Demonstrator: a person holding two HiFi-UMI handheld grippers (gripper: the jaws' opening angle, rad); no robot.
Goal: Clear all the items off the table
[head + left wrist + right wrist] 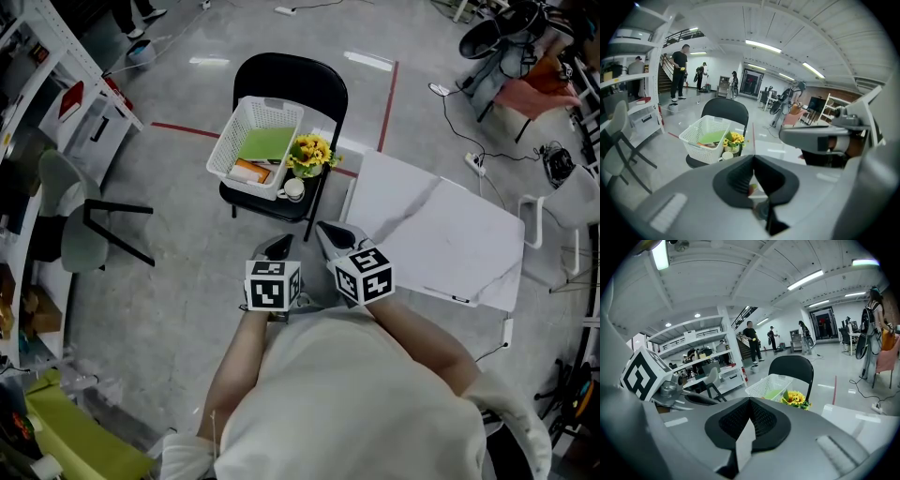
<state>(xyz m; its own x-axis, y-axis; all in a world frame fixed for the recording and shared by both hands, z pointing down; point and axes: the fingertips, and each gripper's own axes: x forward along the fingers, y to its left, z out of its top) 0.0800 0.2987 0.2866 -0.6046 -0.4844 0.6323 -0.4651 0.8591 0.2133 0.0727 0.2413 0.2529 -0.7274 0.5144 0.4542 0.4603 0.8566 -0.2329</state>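
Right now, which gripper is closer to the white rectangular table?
Right. The right gripper is beside the white rectangular table; the left gripper is farther off, past the right one.

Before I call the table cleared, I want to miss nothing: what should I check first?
1. Left gripper shut and empty: ok.
2. Right gripper shut and empty: ok.
3. Table top bare: cannot tell; a thin dark mark lies at its near edge.
4. Basket seated on the chair: ok.
5. Flowers and cup off the table, beside the basket: ok.
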